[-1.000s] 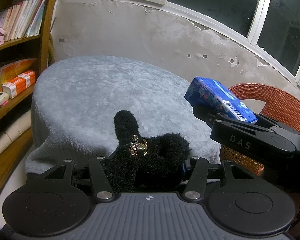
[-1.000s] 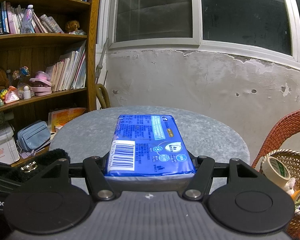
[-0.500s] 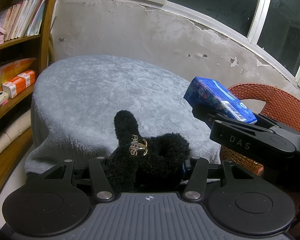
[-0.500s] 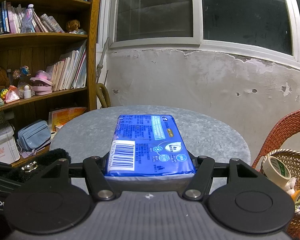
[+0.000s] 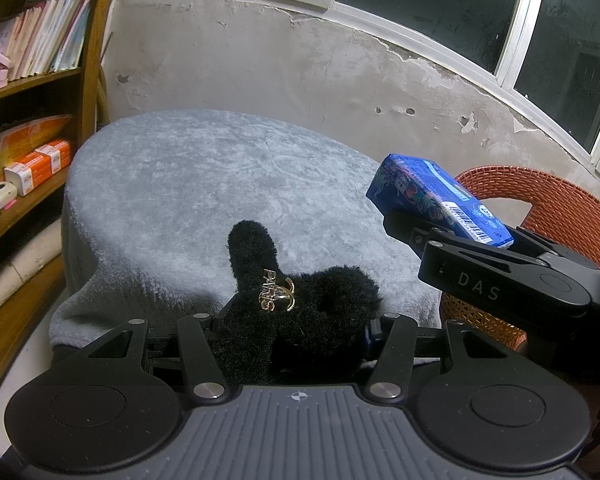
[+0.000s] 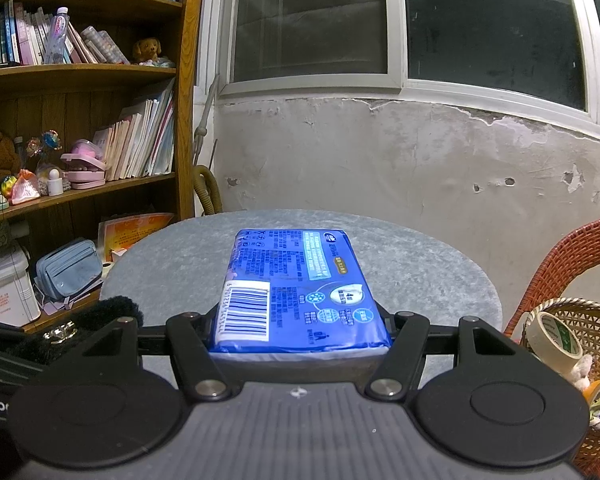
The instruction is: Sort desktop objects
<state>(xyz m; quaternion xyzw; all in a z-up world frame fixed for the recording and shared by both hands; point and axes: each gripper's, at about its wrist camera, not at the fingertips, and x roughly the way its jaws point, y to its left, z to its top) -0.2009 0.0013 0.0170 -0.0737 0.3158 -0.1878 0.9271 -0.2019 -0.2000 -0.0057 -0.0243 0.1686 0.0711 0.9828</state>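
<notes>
- Grey plush cloth covers the round surface (image 5: pixel 204 184), which stands against a peeling wall under dark windows; a bookshelf (image 6: pixel 80 128) flanks its left edge and a red wicker chair (image 5: pixel 556 200) its right edge. I see nothing lying on the cloth in either view.
- I hold the left tool (image 5: pixel 296 332) clamped on a black fuzzy hair clip (image 5: pixel 300 312) with a gold "PARIS" charm. It hangs off the surface's near edge, not resting on it.
- I hold the right tool (image 6: pixel 300 336) clamped on a blue tissue pack (image 6: pixel 300 288), gripped at its barcode end, with most of its length reaching out past the fingers toward the surface's near edge.
- Risk, pack droop: the pack is soft and held at one end only. I judge that a quick swing could bend it or let it slide out of the grip.
- Risk, fur grip: the pile hides where the fingers meet the clip. I cannot tell whether they bear on a hard core, so it may twist or pull free.
- Risk, collision: the right tool sits just beside the left one at the near right edge. Crossing paths could knock either item loose.
- Risk, misplacement: a woven basket (image 6: pixel 580 344) holding tape rolls (image 6: pixel 556 336) sits beside the chair, below the right edge. A release short of its rim would drop the item to the floor.
- Risk, cloth drag: lowering a tool onto the loose cloth may snag and shift it.
</notes>
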